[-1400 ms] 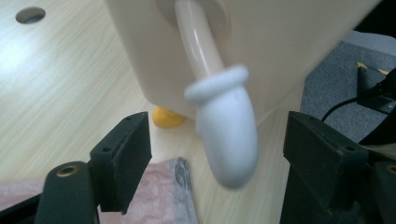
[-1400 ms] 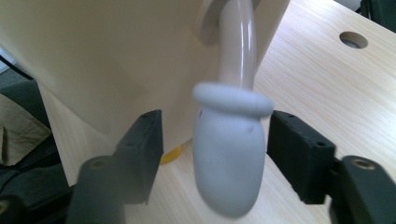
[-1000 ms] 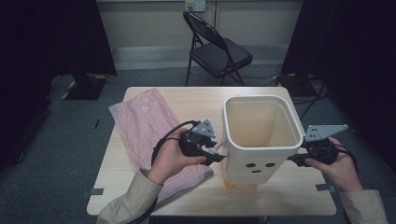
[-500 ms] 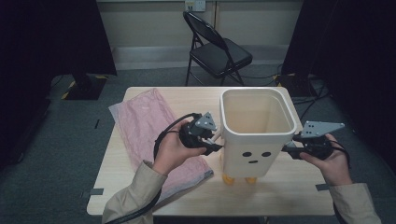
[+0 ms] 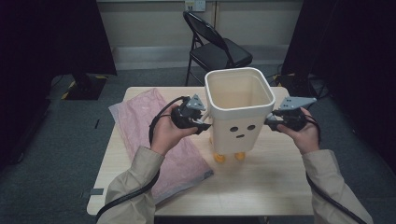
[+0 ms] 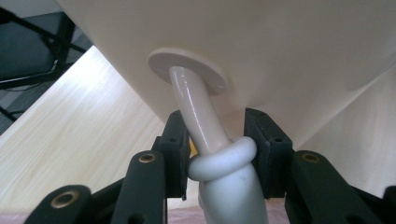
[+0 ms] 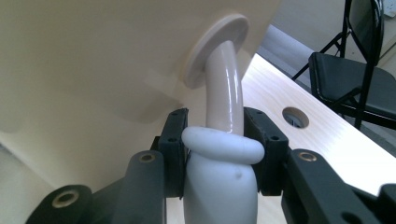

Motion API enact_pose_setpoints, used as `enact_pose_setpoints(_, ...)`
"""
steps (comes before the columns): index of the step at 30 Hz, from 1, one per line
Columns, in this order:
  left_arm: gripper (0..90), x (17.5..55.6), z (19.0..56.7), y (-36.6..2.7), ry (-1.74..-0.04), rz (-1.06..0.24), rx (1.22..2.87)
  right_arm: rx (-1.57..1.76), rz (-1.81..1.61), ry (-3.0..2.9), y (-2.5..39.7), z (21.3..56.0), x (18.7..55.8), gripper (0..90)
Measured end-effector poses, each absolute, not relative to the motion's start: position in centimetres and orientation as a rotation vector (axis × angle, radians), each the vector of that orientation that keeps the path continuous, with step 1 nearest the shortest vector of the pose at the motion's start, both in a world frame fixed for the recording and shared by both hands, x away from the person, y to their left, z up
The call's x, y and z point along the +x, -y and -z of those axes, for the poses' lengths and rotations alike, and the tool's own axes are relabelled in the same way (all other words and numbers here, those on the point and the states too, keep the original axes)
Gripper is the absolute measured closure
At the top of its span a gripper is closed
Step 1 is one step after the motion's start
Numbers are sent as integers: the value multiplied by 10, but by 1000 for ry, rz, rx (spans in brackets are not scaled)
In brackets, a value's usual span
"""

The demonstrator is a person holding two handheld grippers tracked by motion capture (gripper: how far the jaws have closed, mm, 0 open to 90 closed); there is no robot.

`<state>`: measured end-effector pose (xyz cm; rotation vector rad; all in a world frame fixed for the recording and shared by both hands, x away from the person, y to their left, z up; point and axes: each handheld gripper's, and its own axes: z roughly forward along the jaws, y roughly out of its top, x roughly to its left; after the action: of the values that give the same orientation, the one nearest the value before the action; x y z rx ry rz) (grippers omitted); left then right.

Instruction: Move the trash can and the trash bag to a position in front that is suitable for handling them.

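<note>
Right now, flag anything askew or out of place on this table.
The cream bin with a face hangs above the table, each gripper clamped on an arm-shaped side handle. The pink bag lies crooked, overhanging the table's left edge. Nothing spilled or damaged.

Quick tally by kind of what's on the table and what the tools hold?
Cream bin with a face: 1
Bin arm handles, one per tool: 2
Orange bin feet: 2
Pink bag: 1
Total: 6
</note>
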<state>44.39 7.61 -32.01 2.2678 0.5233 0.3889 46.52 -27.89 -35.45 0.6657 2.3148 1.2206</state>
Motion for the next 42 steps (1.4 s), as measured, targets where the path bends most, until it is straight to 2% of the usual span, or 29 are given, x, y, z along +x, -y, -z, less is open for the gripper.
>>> enact_pose_setpoints(4, 617, 448, 325, -85, -577, -400, 2252, 670, -1242, -2304, 267, 359, 486, 624)
enact_pose_setpoints(12, 608, 441, 332, -90, -643, -331, 2156, 679, -1272, -2319, 259, 363, 509, 621)
enact_pose_setpoints(33, 581, 436, 334, -84, -649, -328, 2117, 750, -1311, -2302, 264, 369, 520, 615)
enact_pose_setpoints(34, 555, 435, 335, -84, -645, -346, 2112, 759, -1316, -2301, 264, 369, 519, 613)
enact_pose_setpoints(35, 457, 436, 335, -85, -629, -357, 2104, 780, -1315, -2300, 264, 368, 518, 599)
enact_pose_setpoints(36, 350, 435, 335, -86, -638, -353, 2087, 817, -1300, -2287, 264, 366, 516, 502)
enact_pose_setpoints(37, 307, 435, 334, -87, -638, -350, 2081, 830, -1284, -2285, 265, 366, 515, 448)
enact_pose_setpoints(40, 248, 430, 337, -94, -634, -361, 2109, 868, -1231, -2325, 272, 361, 510, 313)
enact_pose_setpoints(42, 214, 425, 342, -99, -651, -355, 2115, 911, -1144, -2349, 277, 358, 504, 268)
